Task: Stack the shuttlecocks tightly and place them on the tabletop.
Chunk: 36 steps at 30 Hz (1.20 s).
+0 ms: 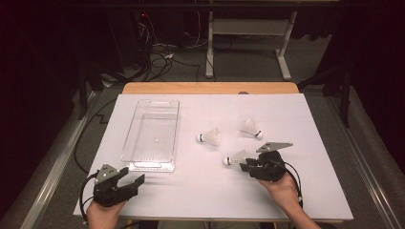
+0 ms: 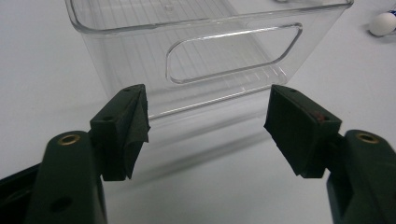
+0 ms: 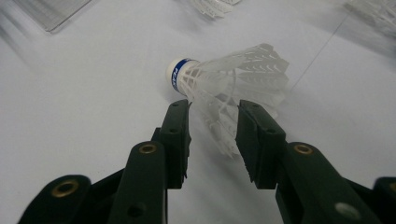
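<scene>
The high view gives the full layout: my left gripper (image 1: 136,181) rests at the near left corner of the bench (image 1: 200,191), just short of the clear plastic bin (image 1: 152,134), and my right gripper (image 1: 247,166) sits at the near right, against the nearest of three shuttlecocks. The other two shuttlecocks (image 1: 210,137) (image 1: 251,128) lie farther out, between the bin and the right edge of the bench. The right gripper view supplies what the high view cannot resolve: the nearest shuttlecock (image 3: 233,84) lies on its side, white plastic skirt flared toward the right of that view, white cork tip with a blue band pointing left. The lower edge of its skirt extends into the gap between my right gripper's (image 3: 212,126) jaws. The jaws stand partly closed on either side of the skirt; I cannot confirm that the pads press on it. The left gripper view shows my left gripper (image 2: 205,119) with jaws wide apart and nothing between them, aimed at the bin's (image 2: 210,60) near end wall with its cut-out handle, and a shuttlecock tip (image 2: 383,23) at the upper right.
</scene>
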Tool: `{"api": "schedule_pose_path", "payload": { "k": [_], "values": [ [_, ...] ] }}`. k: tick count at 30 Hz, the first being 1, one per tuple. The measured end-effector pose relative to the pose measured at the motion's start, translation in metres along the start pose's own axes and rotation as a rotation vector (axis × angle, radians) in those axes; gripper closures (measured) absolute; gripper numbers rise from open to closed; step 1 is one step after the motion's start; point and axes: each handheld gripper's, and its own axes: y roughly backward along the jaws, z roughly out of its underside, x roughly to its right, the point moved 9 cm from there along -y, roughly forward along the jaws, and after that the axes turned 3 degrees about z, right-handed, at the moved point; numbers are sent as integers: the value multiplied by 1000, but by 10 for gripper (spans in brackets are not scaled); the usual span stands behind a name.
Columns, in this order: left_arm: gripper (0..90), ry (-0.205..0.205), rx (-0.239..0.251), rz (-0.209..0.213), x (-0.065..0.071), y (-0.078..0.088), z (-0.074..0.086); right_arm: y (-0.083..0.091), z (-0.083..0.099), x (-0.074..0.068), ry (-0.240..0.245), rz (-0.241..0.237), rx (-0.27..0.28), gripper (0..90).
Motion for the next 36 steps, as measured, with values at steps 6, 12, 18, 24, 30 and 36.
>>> {"api": "schedule_pose_path", "payload": {
  "k": [6, 12, 18, 24, 30, 36],
  "values": [
    [311, -4, -3, 0, 0, -1, 0, -4, 0, -2, 12, -8, -12, 692],
    [311, -3, -5, 2, 0, -3, -1, -5, -1, -2, 14, -18, -16, 748],
    [311, -8, -6, 4, 1, -4, -2, -7, -1, -2, 17, -29, -23, 811],
    [311, -3, -8, 8, 1, -5, -2, -6, -1, -3, 16, -44, -24, 868],
    [311, 6, -5, 7, -1, -3, -1, -6, -1, -3, 21, -49, -29, 898],
    [311, -12, -10, 6, 2, -4, -2, -3, -2, -6, 41, -54, -25, 900]
  ]
}}
